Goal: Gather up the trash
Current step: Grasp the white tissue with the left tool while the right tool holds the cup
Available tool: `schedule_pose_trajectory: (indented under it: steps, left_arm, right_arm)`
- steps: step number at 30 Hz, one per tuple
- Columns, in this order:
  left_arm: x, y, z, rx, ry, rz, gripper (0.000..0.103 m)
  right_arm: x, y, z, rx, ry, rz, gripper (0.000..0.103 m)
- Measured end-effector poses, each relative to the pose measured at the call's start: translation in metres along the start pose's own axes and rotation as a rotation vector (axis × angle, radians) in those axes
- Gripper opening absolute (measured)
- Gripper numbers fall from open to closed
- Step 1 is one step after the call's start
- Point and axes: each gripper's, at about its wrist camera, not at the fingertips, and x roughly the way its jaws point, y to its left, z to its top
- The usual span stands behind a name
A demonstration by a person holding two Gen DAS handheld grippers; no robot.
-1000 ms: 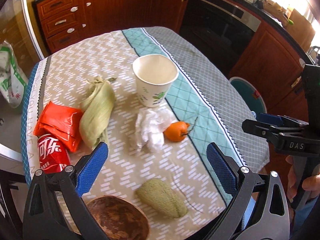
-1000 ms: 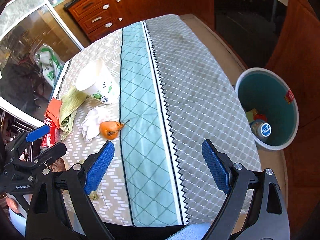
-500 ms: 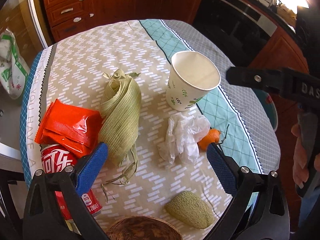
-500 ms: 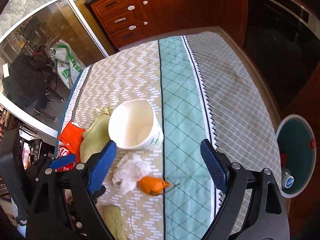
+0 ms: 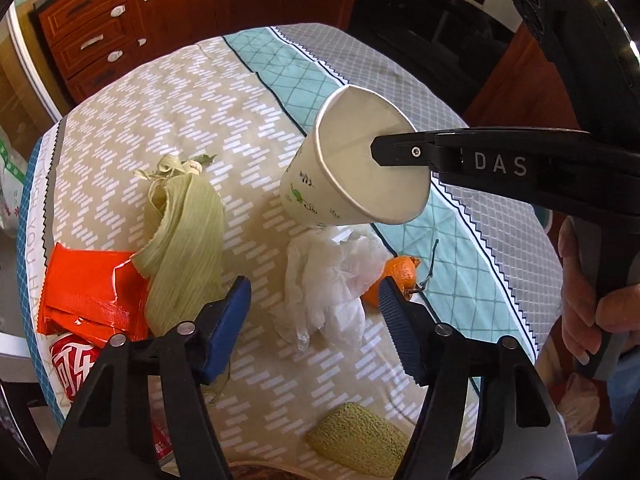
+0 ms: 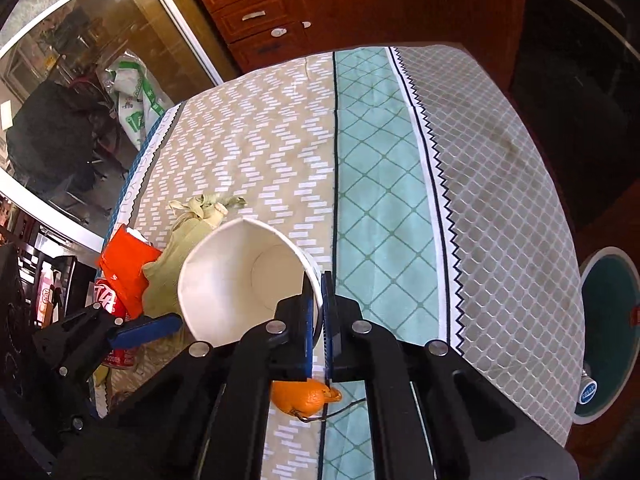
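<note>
My right gripper [image 6: 316, 286] is shut on the rim of a white paper cup [image 6: 236, 280], one finger inside and one outside; the cup [image 5: 352, 172] is tilted and squashed. My left gripper [image 5: 314, 304] is open around a crumpled white tissue [image 5: 332, 280], fingers on either side. An orange peel [image 5: 394, 276] lies beside the tissue. A corn husk [image 5: 184, 236], an orange wrapper [image 5: 88, 292], a red cola can [image 5: 72, 364] and a melon rind [image 5: 360, 438] lie on the tablecloth.
The round table [image 6: 500, 184] has a patterned cloth. A teal trash bin [image 6: 608, 328] with some trash stands on the floor at the right. Wooden cabinets [image 6: 360, 4] are behind. A brown bowl edge [image 5: 256, 472] is at the near table edge.
My right gripper moved in and closed on the cup's rim, tipping the cup. My left gripper moved right and down to straddle the tissue.
</note>
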Motion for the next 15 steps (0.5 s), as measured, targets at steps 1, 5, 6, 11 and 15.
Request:
schedule_pose_trajectory:
  steps: [1,5,6,11,15]
  left_arm:
    - [0.001,-0.002,0.0,0.012,0.004,0.003,0.067]
    - [0.008,-0.009,-0.001,0.059,0.02,0.03,0.066]
    - [0.011,-0.011,-0.001,0.069,0.024,0.047,0.065]
    - [0.017,-0.008,0.0,0.087,0.039,0.07,0.057]
    - [0.03,-0.013,0.004,0.112,0.073,0.081,0.057]
  right_arm:
    - [-0.001,-0.004,0.0,0.007,-0.004,-0.002,0.004]
    - [-0.01,-0.024,0.0,0.055,-0.026,-0.013,0.004]
    - [-0.012,-0.03,0.0,0.069,-0.027,-0.014,0.004]
    - [-0.017,-0.046,-0.006,0.101,-0.031,-0.021,0.004]
    - [-0.019,-0.054,-0.011,0.124,-0.034,-0.013,0.004]
